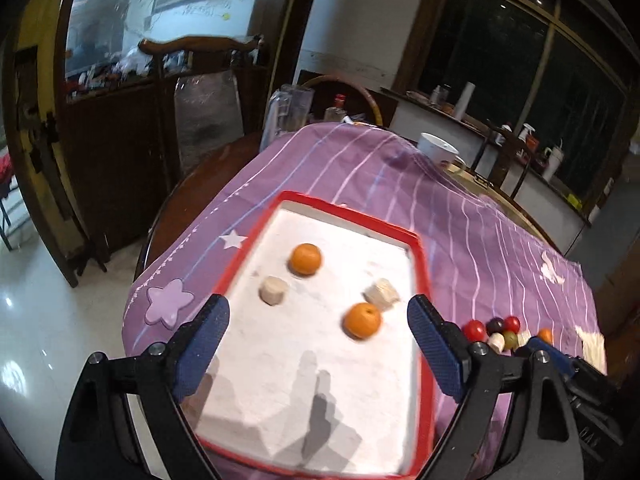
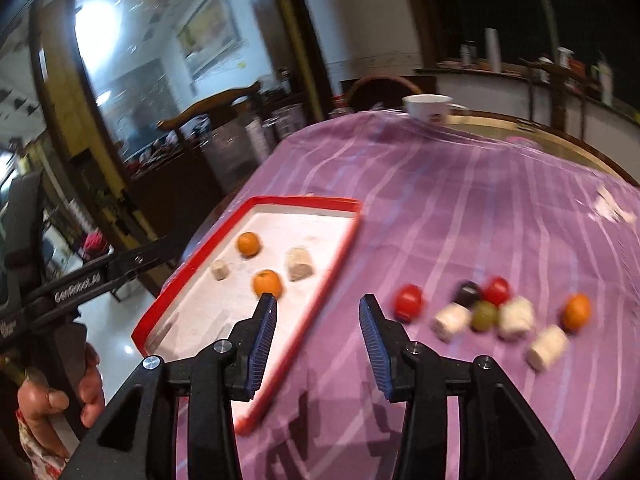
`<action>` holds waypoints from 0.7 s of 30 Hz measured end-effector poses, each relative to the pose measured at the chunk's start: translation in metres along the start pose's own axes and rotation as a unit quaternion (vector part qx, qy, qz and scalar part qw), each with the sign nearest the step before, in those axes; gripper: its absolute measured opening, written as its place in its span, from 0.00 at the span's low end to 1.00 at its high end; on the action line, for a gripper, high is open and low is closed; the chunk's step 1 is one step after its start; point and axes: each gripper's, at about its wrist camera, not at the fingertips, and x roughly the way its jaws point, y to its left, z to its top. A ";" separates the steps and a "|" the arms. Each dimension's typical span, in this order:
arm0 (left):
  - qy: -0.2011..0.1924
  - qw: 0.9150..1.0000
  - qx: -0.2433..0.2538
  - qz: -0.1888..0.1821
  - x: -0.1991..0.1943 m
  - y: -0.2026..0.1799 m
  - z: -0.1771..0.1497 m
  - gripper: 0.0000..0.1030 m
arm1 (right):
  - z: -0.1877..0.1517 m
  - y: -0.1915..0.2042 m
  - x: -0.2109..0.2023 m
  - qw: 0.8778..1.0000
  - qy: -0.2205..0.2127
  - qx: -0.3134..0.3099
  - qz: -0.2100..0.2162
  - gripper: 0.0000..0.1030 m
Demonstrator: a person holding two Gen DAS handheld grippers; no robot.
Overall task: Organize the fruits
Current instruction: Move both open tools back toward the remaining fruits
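Observation:
A red-rimmed white tray (image 1: 422, 264) (image 2: 344, 240) lies on the purple cloth. In it are two oranges (image 1: 305, 259) (image 1: 362, 320) and two pale chunks (image 1: 273, 290) (image 1: 381, 294). The near orange also shows in the right wrist view (image 2: 267, 283). Right of the tray lies a cluster: red tomatoes (image 2: 408, 302) (image 2: 497, 291), a dark grape (image 2: 466, 293), a green grape (image 2: 484, 315), pale chunks (image 2: 452, 321) and an orange (image 2: 576, 311). My left gripper (image 1: 318, 320) is open and empty above the tray. My right gripper (image 2: 318, 308) is open and empty over the tray's right rim.
A white cup (image 1: 437, 148) (image 2: 426, 107) stands at the table's far edge. A purple star-shaped piece (image 1: 168, 302) lies left of the tray. A wooden chair back (image 1: 340, 92) and cabinets stand beyond the table. The hand holding the left gripper (image 2: 52, 396) shows at the left.

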 end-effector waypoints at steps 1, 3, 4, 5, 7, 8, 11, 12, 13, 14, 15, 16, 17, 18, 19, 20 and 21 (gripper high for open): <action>-0.003 1.000 0.008 0.002 -0.005 -0.007 -0.003 0.87 | -0.001 -0.006 -0.006 1.000 -0.004 0.009 -0.004 0.46; -0.007 0.999 0.034 0.002 -0.014 -0.024 -0.008 0.87 | -0.005 -0.020 -0.022 0.999 -0.015 0.032 -0.010 0.46; -0.008 0.999 0.044 0.002 -0.018 -0.031 -0.010 0.87 | -0.007 -0.026 -0.030 0.999 -0.023 0.045 -0.012 0.46; -0.011 0.998 0.054 0.002 -0.023 -0.038 -0.012 0.87 | -0.009 -0.031 -0.037 0.998 -0.030 0.054 -0.014 0.46; -0.021 0.997 0.071 0.000 -0.035 -0.049 -0.016 0.87 | -0.012 -0.037 -0.049 0.997 -0.040 0.066 -0.016 0.46; -0.027 0.997 0.077 -0.001 -0.043 -0.053 -0.018 0.87 | -0.013 -0.039 -0.057 0.996 -0.048 0.070 -0.020 0.46; -0.043 0.995 0.088 -0.013 -0.067 -0.060 -0.021 0.87 | -0.013 -0.041 -0.078 0.994 -0.067 0.076 -0.033 0.46; -0.050 0.995 0.089 -0.016 -0.075 -0.062 -0.021 0.87 | -0.014 -0.041 -0.085 0.994 -0.073 0.078 -0.036 0.46; -0.056 0.994 0.091 -0.019 -0.082 -0.062 -0.022 0.87 | -0.015 -0.041 -0.093 0.993 -0.081 0.081 -0.041 0.46; -0.065 0.993 0.092 -0.023 -0.092 -0.062 -0.023 0.87 | -0.015 -0.040 -0.101 0.992 -0.087 0.082 -0.045 0.46; -0.071 0.993 0.093 -0.027 -0.097 -0.062 -0.023 0.87 | -0.014 -0.040 -0.108 0.991 -0.093 0.082 -0.047 0.47; -0.076 0.992 0.094 -0.030 -0.103 -0.062 -0.024 0.87 | -0.015 -0.038 -0.115 0.990 -0.100 0.080 -0.051 0.47; -0.082 0.992 0.094 -0.033 -0.108 -0.062 -0.025 0.87 | -0.016 -0.037 -0.120 0.990 -0.104 0.079 -0.053 0.47; -0.087 0.991 0.095 -0.035 -0.112 -0.062 -0.025 0.87 | -0.016 -0.036 -0.126 0.989 -0.110 0.078 -0.058 0.47; -0.089 0.991 0.094 -0.036 -0.115 -0.062 -0.026 0.87 | -0.017 -0.034 -0.131 0.988 -0.116 0.076 -0.062 0.48; -0.090 0.991 0.095 -0.039 -0.117 -0.062 -0.027 0.87 | -0.018 -0.034 -0.134 0.988 -0.119 0.075 -0.064 0.48; -0.089 0.990 0.096 -0.043 -0.118 -0.063 -0.028 0.87 | -0.019 -0.033 -0.136 0.987 -0.122 0.074 -0.067 0.49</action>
